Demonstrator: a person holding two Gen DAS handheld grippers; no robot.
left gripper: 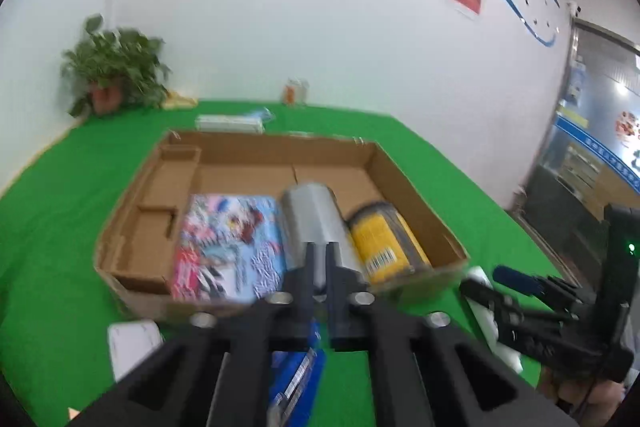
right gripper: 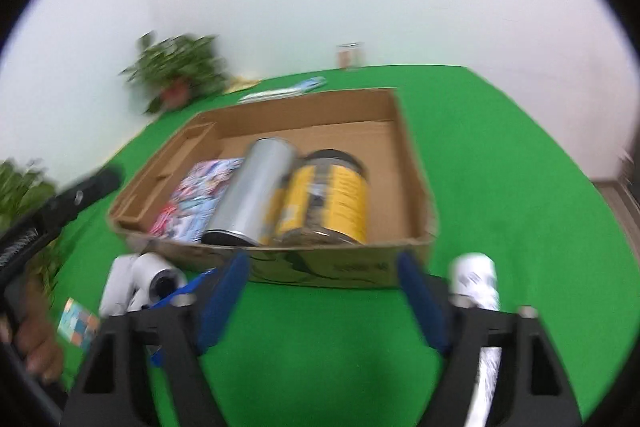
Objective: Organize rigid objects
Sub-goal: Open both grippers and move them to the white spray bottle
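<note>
A shallow cardboard box (left gripper: 416, 187) lies on the green table. It holds a colourful book (left gripper: 228, 247), a silver can (left gripper: 316, 219) lying on its side and a yellow-labelled jar (left gripper: 384, 243), also on its side. My left gripper (left gripper: 321, 251) hovers at the box's near wall in front of the silver can, fingers shut together with nothing between them. My right gripper (right gripper: 320, 291) stands open before the near wall of the box (right gripper: 320, 267), its blue pads (right gripper: 224, 291) apart over bare green cloth. A white bottle (right gripper: 476, 279) stands just right of it.
A white roll (right gripper: 148, 275), a blue packet (left gripper: 296, 379) and a colourful card (right gripper: 78, 323) lie near the box's front left. A potted plant (left gripper: 116, 67), a small jar (left gripper: 296, 91) and flat packets (left gripper: 232, 123) sit at the back. A hand (right gripper: 36, 343) holds the left gripper.
</note>
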